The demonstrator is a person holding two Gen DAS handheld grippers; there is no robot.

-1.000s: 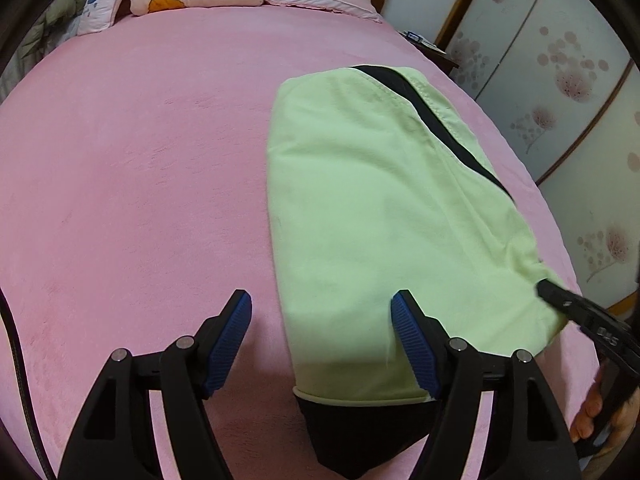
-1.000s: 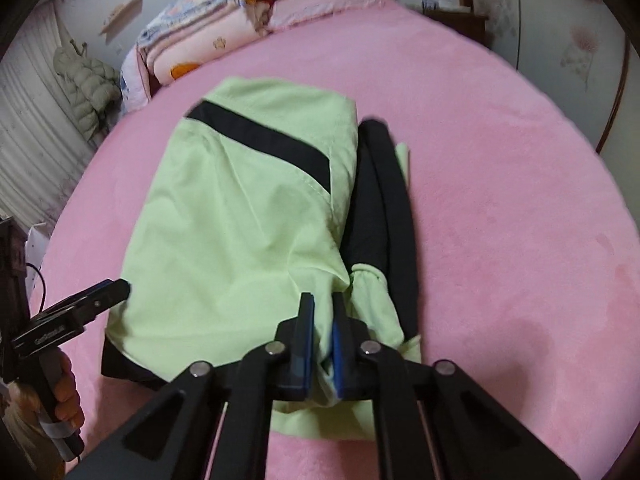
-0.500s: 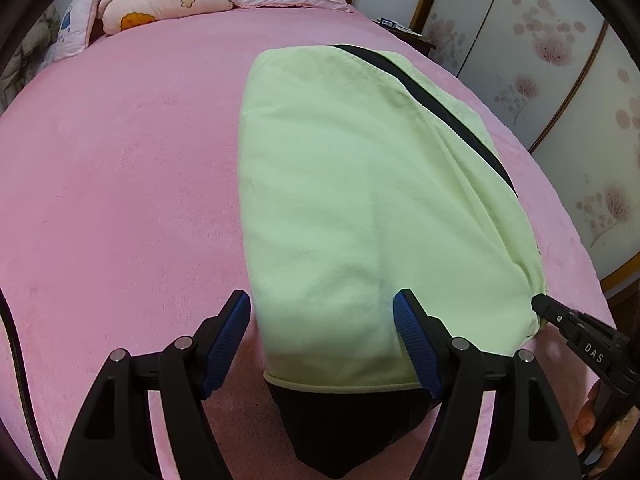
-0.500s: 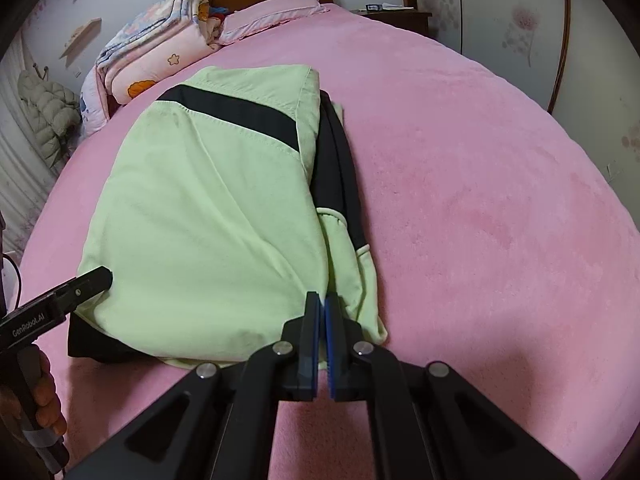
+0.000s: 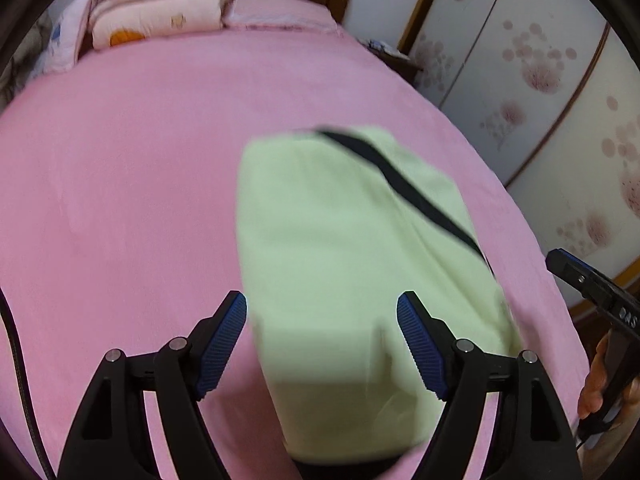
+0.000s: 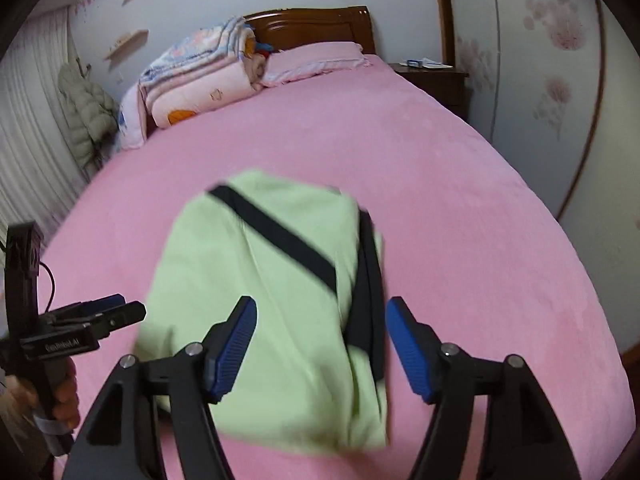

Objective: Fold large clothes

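Folded garment [image 5: 352,280], pale green with black diagonal stripe [image 6: 276,236]: lying flat on pink bed [image 5: 120,200], towards near end and right of centre in left wrist view. Long axis running from near edge towards headboard [image 6: 312,28]; black layer showing along right side in right wrist view and peeking out at near end. Picture blurring slightly at garment edges.

Open room: wide bare pink surface spreading to left of garment and beyond far end, up to pillow [image 6: 320,60] and stacked quilts [image 6: 196,84]; narrower strip on right, before bed edge and floral wardrobe doors [image 5: 540,80].

Left hand-held gripper [image 5: 322,344]: jaws standing wide apart, having just been opening a little, hovering over near left corner, nothing between pads.

Right hand-held gripper [image 6: 320,348]: jaws apart, having just been opening, hanging above near right part of garment, pads pressing on nothing.
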